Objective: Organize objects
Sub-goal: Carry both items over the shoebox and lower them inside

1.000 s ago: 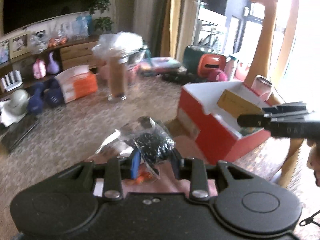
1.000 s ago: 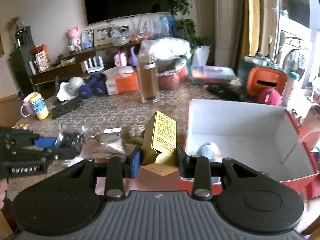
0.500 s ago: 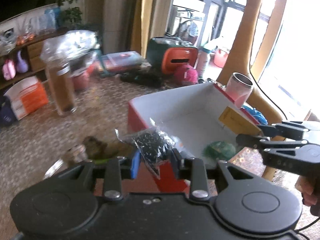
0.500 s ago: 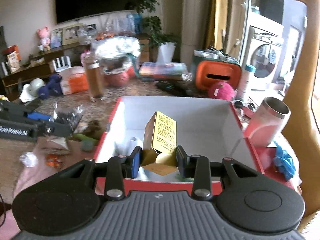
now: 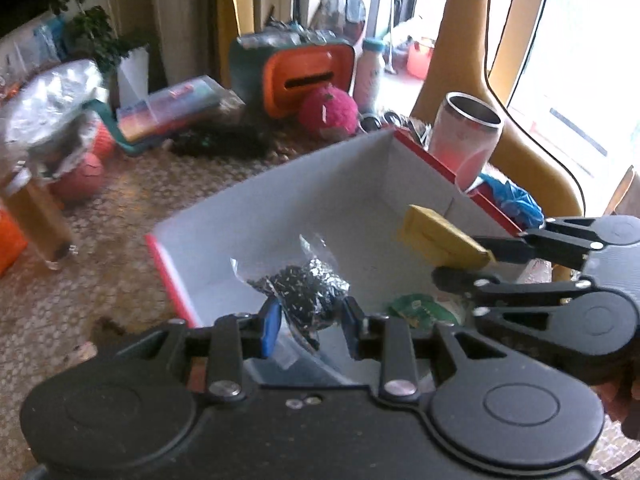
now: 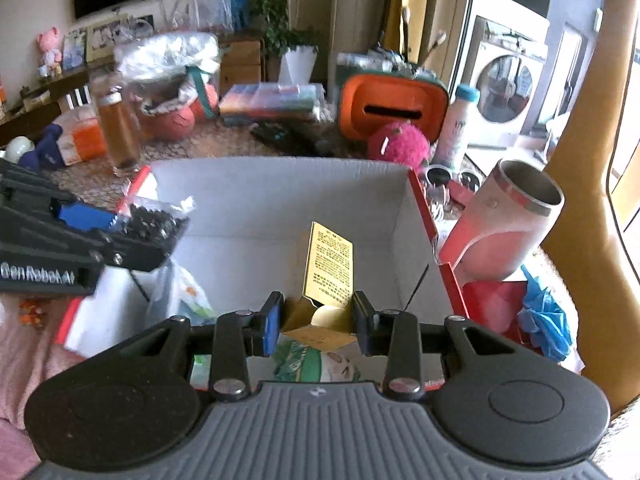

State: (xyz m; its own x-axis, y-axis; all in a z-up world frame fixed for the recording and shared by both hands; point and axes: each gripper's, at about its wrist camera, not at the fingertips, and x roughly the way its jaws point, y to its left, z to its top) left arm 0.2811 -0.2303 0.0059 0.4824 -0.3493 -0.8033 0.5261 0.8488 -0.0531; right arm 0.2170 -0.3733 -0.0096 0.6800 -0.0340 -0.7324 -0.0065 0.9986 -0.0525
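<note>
A red box with a white inside (image 5: 280, 216) (image 6: 280, 192) lies open below both grippers. My left gripper (image 5: 308, 320) is shut on a clear bag of small black pieces (image 5: 304, 288) and holds it over the box's left part; the bag also shows in the right wrist view (image 6: 154, 222). My right gripper (image 6: 316, 320) is shut on a yellow carton (image 6: 330, 266) and holds it over the box's near side; the carton also shows in the left wrist view (image 5: 436, 238). A green packet (image 5: 416, 310) (image 6: 312, 364) lies in the box.
A pink steel tumbler (image 6: 508, 228) leans at the box's right edge beside blue cloth (image 6: 546, 320). Behind the box are a pink fluffy ball (image 6: 398, 142), an orange case (image 6: 392, 108), a white bottle (image 6: 458, 128), a tall amber jar (image 6: 118, 132) and a basket.
Both grippers have moved right from the cluttered table to above the open box, each carrying its object. The bag and the carton now hang inside the box's rim.
</note>
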